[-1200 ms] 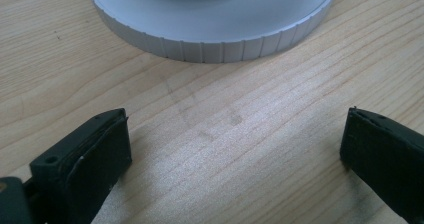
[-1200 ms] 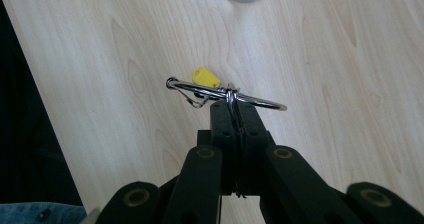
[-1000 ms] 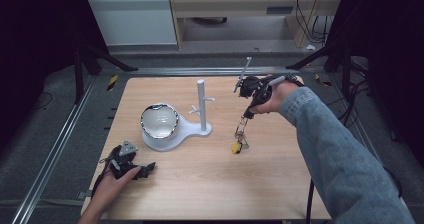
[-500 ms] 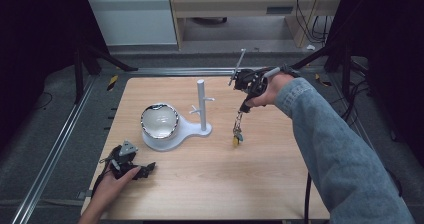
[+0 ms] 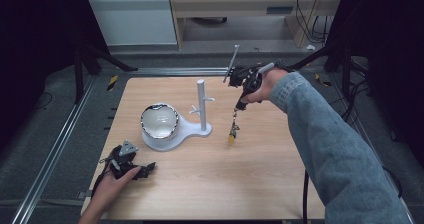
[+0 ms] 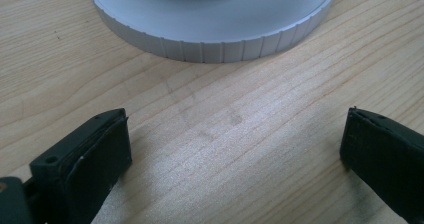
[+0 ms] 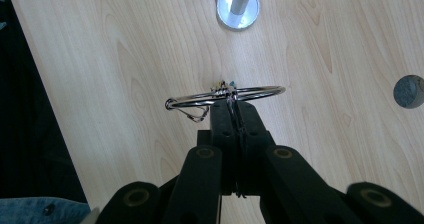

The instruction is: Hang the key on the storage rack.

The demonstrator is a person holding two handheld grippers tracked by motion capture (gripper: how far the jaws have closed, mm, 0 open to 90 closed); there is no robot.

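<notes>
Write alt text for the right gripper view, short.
The right gripper, seen from above, is shut on a silver metal ring with small charms dangling from it, held over a light wooden table. The stand's grey post and round foot sit at the top edge.

My left jaws cut off at the frame's bottom corners. White stand base (image 6: 212, 31) cropped by the top edge. My closed right jaws covered the near part of the metal ring (image 7: 225, 96). Small charm (image 5: 232, 134) hanging beneath: too tiny to identify from the high view.
</notes>
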